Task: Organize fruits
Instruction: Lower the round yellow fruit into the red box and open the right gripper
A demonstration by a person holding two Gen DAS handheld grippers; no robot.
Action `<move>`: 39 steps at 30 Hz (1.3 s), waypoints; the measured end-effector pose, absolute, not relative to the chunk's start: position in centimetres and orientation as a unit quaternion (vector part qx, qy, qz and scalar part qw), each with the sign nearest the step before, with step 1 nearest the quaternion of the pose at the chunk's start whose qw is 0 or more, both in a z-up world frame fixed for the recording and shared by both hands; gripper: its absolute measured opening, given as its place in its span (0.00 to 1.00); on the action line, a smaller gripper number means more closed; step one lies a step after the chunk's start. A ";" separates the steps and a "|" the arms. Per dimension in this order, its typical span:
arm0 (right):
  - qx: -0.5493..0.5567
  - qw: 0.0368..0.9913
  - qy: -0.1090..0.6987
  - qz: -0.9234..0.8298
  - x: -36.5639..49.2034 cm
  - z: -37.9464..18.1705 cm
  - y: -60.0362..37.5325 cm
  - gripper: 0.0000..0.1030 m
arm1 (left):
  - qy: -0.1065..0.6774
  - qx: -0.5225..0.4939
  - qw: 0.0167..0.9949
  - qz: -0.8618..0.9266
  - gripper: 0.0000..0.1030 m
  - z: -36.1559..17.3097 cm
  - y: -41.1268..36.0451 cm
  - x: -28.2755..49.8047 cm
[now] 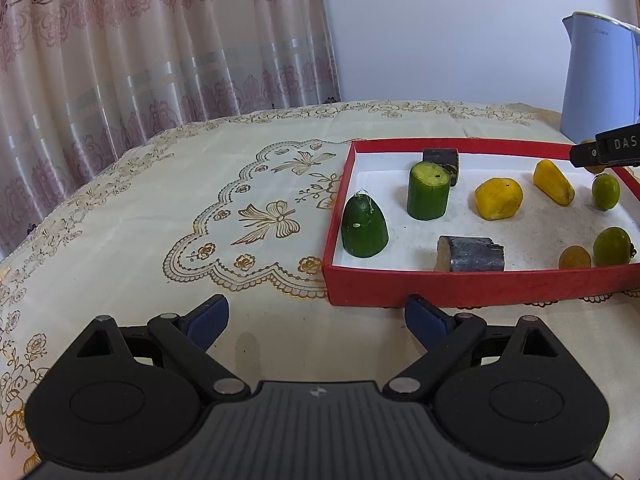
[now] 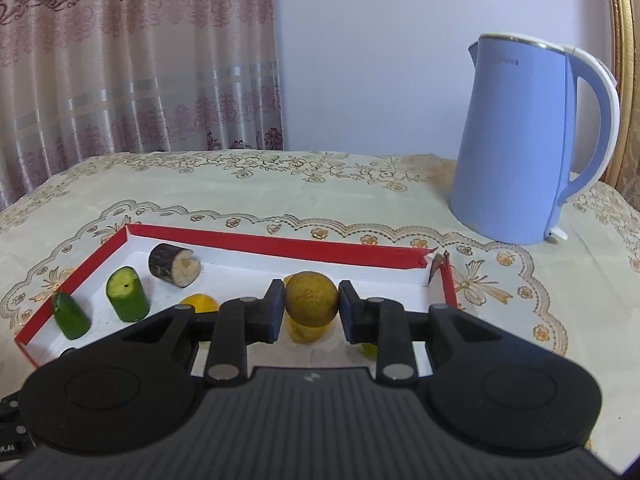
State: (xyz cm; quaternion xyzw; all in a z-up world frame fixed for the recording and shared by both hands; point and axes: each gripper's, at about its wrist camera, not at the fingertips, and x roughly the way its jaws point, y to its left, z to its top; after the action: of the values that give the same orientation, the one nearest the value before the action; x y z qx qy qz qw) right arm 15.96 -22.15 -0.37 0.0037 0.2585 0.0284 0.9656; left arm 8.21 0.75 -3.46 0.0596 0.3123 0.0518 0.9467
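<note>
Right tongs [image 2: 311,306] clamp round fruit [image 2: 311,299] above red tray [image 2: 280,246].

Soft, even daylight; both views sharp.
Faint shadows, no glare; fisheye bends edges, corners vignetted black.

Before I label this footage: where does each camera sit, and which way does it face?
Left wrist: on the left gripper, low over the tablecloth, facing the red tray; its open jaws show.
Right wrist: on the right gripper, over the tray, facing the blue kettle; its jaws clamp a round fruit.
Shared: tray, cucumber pieces, kettle, curtain.
</note>
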 end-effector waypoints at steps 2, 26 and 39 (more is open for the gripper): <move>0.003 0.965 0.262 0.028 16.2 -0.6 -22.1 0.26 | 0.313 0.059 0.947 0.052 0.93 -3.5 0.8 8.2; -0.008 0.961 0.274 0.036 17.0 -1.3 -20.9 0.26 | 0.320 0.052 0.944 0.055 0.93 -3.7 1.0 8.3; -0.024 0.959 0.278 0.044 17.1 -1.5 -20.3 0.43 | 0.322 0.052 0.944 0.057 0.93 -3.7 1.0 8.4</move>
State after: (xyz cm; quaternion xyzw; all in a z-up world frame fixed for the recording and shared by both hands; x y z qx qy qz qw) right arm 17.05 -20.27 -1.46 -0.0242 0.2779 0.0445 0.9593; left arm 8.41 1.03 -3.68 0.0518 0.3218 0.0572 0.9437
